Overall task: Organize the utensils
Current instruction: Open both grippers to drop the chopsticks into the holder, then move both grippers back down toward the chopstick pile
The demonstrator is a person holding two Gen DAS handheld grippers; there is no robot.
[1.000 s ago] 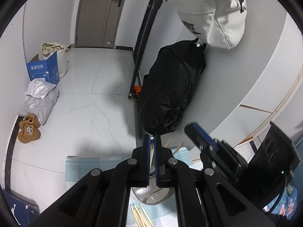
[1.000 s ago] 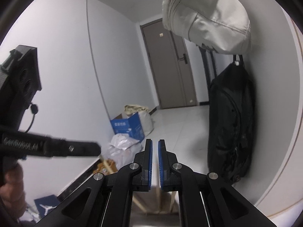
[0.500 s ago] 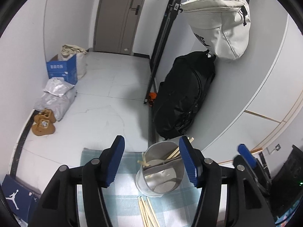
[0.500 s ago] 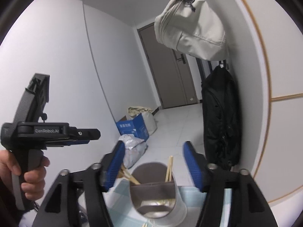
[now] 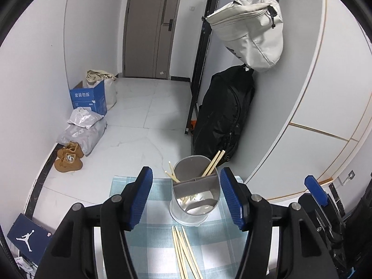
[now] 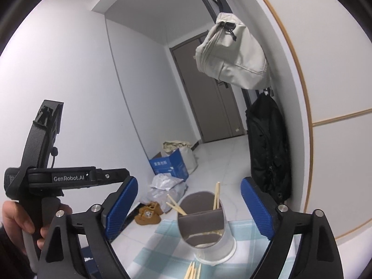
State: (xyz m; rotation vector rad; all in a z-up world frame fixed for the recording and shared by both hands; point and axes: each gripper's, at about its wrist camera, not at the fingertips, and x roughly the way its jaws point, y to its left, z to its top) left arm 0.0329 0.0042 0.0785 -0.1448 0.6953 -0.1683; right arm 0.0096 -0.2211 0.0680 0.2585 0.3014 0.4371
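Both claws have just been opening and nothing is gripped. Between the parted pads of the left gripper (image 5: 186, 197) the utensil holder (image 5: 195, 190) is framed, chopsticks (image 5: 215, 162) leaning inside toward 1 o'clock, loose chopsticks (image 5: 183, 251) at 6 o'clock on the checked cloth (image 5: 153, 232). Only from the right gripper (image 6: 188, 211) is "GenRobot.AI" read; the blue box (image 5: 89, 98) lettering is perhaps Chinese
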